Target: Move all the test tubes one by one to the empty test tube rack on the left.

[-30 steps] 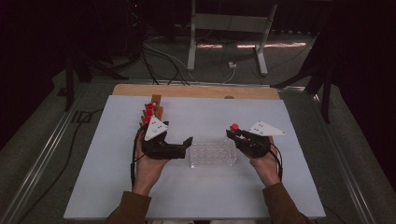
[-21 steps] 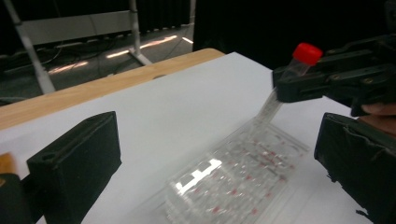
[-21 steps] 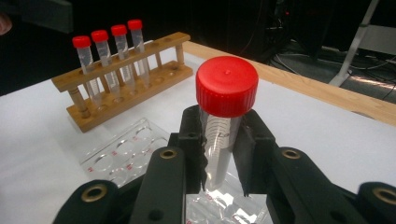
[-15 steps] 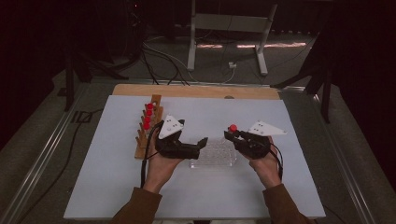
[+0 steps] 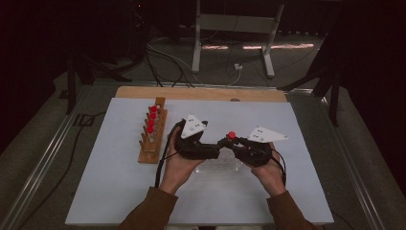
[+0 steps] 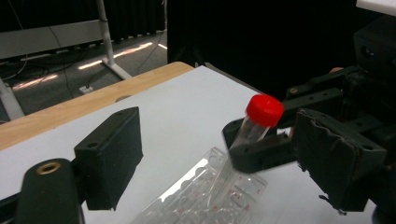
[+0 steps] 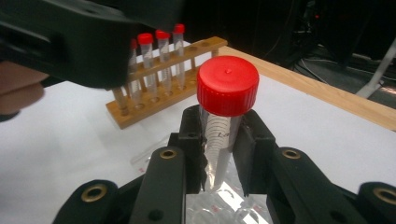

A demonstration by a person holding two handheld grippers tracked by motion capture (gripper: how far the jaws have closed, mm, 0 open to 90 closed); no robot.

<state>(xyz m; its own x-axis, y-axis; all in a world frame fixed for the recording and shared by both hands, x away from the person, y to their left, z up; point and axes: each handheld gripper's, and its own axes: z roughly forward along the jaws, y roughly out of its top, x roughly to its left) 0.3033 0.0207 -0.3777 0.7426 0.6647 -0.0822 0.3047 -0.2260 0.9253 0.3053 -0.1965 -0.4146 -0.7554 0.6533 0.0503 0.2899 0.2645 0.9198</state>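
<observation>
Your right gripper (image 7: 219, 154) clamped on red-capped tube (image 7: 223, 112), above clear tray (image 5: 220, 165) near table centre. Your left gripper (image 6: 224, 154) just left of tube, jaws apart, just been closing, tube not yet between them. Wooden rack (image 5: 152, 139) further left.

No legible text on anything

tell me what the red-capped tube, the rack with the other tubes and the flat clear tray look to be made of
Red-capped tube: clear, probably plastic, with printed graduations showing through; its cap is matte red plastic with a moulded centre dot. Rack: pale unpainted wood, with drilled holes. Clear tray: thin glossy transparent plastic, seemingly moulded into wells.
</observation>
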